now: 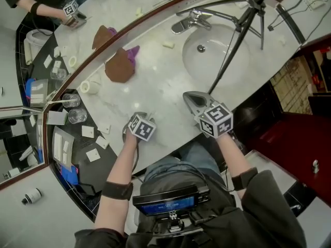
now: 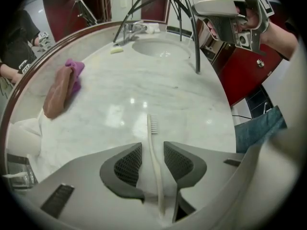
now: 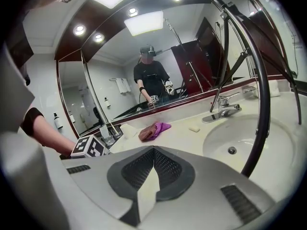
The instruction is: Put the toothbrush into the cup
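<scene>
A white toothbrush (image 2: 153,147) lies flat on the marble counter (image 2: 158,85), bristles pointing away from me. My left gripper (image 2: 152,152) points steeply down over it, the handle running between its jaws with a gap on each side, so the pads do not press it. In the head view the left gripper (image 1: 135,123) hides the brush. Two clear glass cups (image 1: 77,116) stand on the dark tray at the counter's left end. My right gripper (image 1: 192,98) hovers to the right, near the sink, shut with nothing in it (image 3: 153,159).
A brown and purple cloth (image 1: 120,63) lies mid-counter. The sink (image 1: 212,48) with its faucet (image 1: 189,20) is at the right, with black tripod legs (image 1: 232,45) standing on the counter by it. A mirror backs the counter. Small packets (image 1: 93,154) lie on the tray.
</scene>
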A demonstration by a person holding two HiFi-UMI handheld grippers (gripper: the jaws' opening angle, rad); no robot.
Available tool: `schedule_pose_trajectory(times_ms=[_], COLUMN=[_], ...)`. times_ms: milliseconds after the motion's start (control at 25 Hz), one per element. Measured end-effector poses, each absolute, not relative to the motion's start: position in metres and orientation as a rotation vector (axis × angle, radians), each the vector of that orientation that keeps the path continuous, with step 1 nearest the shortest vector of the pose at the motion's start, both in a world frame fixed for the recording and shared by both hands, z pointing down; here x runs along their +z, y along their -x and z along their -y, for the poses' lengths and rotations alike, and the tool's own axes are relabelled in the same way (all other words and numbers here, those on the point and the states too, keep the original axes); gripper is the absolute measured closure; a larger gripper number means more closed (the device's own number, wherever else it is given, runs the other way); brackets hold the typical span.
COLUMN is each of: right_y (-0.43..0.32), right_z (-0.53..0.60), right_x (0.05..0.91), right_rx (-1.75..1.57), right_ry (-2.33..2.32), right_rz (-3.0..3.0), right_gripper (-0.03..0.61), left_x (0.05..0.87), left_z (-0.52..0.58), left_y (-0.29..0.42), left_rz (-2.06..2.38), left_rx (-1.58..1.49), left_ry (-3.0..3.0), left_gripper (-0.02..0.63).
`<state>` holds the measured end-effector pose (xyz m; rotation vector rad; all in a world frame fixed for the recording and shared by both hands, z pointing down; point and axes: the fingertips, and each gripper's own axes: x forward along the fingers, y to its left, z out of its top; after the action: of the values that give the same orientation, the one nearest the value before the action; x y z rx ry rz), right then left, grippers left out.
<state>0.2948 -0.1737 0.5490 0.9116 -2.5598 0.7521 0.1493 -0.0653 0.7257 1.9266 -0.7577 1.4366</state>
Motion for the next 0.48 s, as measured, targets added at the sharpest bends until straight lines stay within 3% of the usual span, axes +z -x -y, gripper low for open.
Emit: schedule_pose_trajectory(times_ms=[160,200,240,480], right_y=[-0.301,-0.3008,-0.2999,-0.2974], right_z=[0.1771,0.1774,0.1774,0.1775], right_x=[0.5545,0.5545,0.5538,0.5532], right_rx=[0.754,0.755,0.756,0.765], right_ry=[-0.92,-0.917,-0.911,-0.884], right_rz=[2.554,2.554,2.556,2.562], right_gripper=[0.568,0.568,0.568,0.568], left_x=[0.7246,0.7248,0.7253,0.7245], left_z=[0.0672,0.0686,0.0698,0.0726], left_y=[-0.148,-0.1459,-0.144,-0.1434], left_rz=[0.741,0.751,0.757,0.761], left_rx=[1.441,1.448,1.454,1.445], left_ry=[-1.918,-1.914,-1.91,-1.899], left_gripper=[0.488,0.567,0.594,0.595])
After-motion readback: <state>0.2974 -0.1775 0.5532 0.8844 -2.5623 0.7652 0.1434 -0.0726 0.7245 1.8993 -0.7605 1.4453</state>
